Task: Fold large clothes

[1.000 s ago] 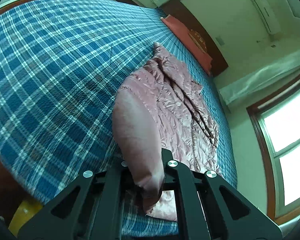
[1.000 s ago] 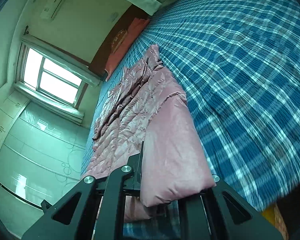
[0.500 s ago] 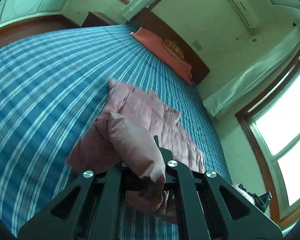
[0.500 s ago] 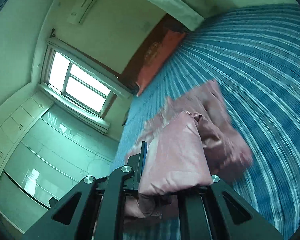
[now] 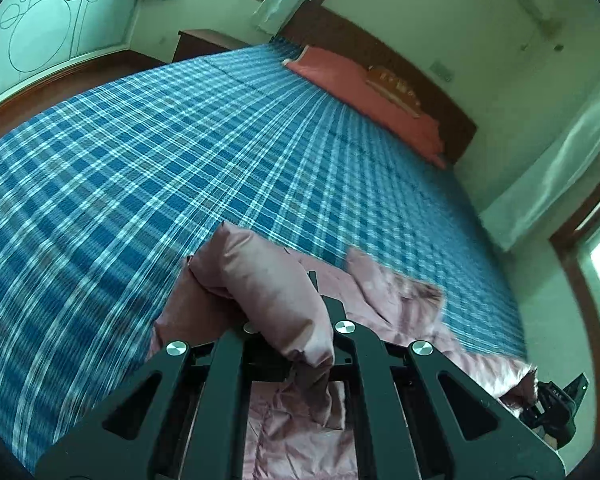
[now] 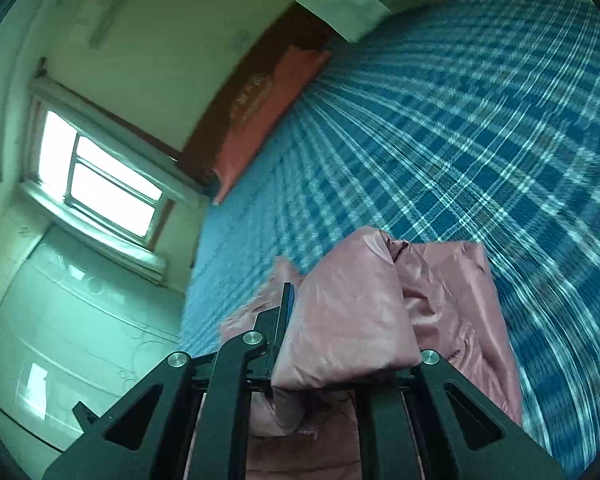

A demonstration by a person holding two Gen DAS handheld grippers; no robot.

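Both grippers clamped on the same garment — a pink padded jacket (image 5: 268, 292) — each pinching a puffy fold of it close to its own camera. The left gripper (image 5: 296, 344) has its jaws nearly together with a rolled bulge of fabric squeezed between them; the fold rises ahead of the fingers and a loose tail hangs below the jaws. The right gripper (image 6: 340, 364) is likewise drawn narrow on a thick doubled edge of the jacket (image 6: 352, 312), which drapes over its right finger and hides it. The rest of the garment lies on the blue plaid bedspread (image 5: 180, 152), below and ahead of the jaws, spreading to the right in the left wrist view, where the tip of the other gripper (image 5: 556, 404) shows at the lower right edge, just past the jacket's far end. Judgement: the held edge runs from one gripper to the other, roughly across the bed's width, with the red pillow (image 5: 364, 92) and headboard well ahead of both. The relation that matters next — the unfolded body sits under and forward of both claws, so laying the held edge down would call for both hands travelling together, keeping the edge taut and parallel. Neither hand is clearly nearer; they look symmetric. Bedspread is motion-blurred in both views, so exact lie of the lower layer is uncertain.
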